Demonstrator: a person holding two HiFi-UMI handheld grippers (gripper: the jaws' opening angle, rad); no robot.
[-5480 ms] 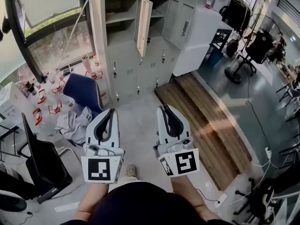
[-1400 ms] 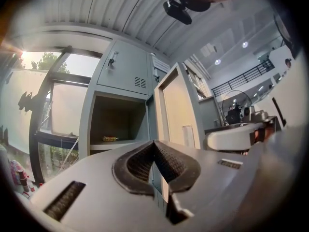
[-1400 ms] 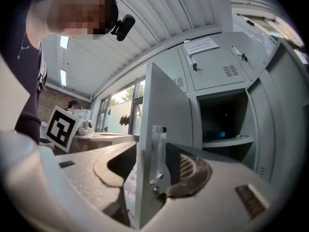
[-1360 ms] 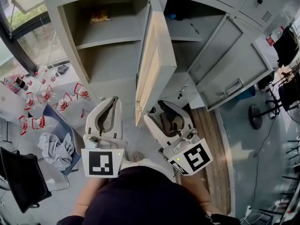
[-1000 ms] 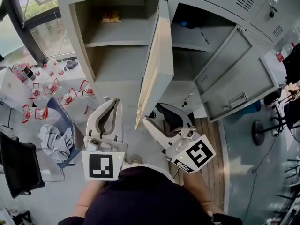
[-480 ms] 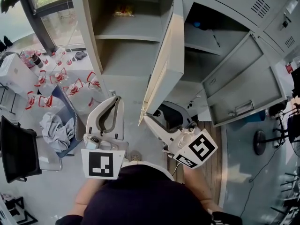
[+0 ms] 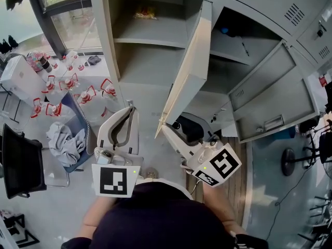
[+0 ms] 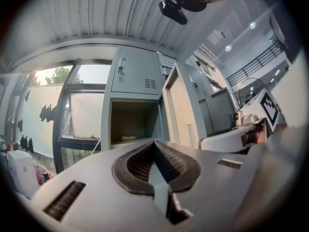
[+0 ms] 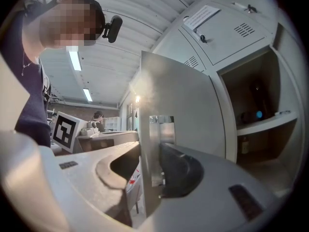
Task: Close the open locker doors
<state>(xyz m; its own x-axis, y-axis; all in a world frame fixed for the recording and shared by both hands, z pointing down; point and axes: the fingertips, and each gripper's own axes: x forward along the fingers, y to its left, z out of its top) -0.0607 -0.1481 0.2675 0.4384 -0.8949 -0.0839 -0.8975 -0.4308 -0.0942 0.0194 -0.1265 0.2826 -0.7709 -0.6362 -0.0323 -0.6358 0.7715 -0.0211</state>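
Observation:
Grey lockers (image 7: 148, 61) stand in front of me with two doors open. The middle door (image 7: 189, 71) sticks out edge-on toward me, and a second door (image 7: 272, 102) hangs open at the right. My right gripper (image 7: 167, 128) straddles the middle door's lower edge. In the right gripper view the door (image 9: 193, 110) runs between the jaws of the right gripper (image 9: 150, 146), which are closing. One pad lies against the door by its metal latch plate (image 9: 161, 129), and a gap shows at the other pad. My left gripper (image 7: 129, 109) hangs shut and empty left of the door, and its left gripper view shows the left gripper (image 8: 154, 144) with tips together.
A yellow packet (image 7: 145, 13) lies on the open compartment's shelf. Left of the lockers are a blue chair with cloth on it (image 7: 67, 136), red-and-white bottles (image 7: 78, 95) on the floor and a black chair (image 7: 21, 162). A wooden step (image 7: 244, 185) runs at the right.
I have walked up to the lockers. In the last second my right gripper has stayed at the middle door's lower edge, and the left gripper has stayed shut beside it.

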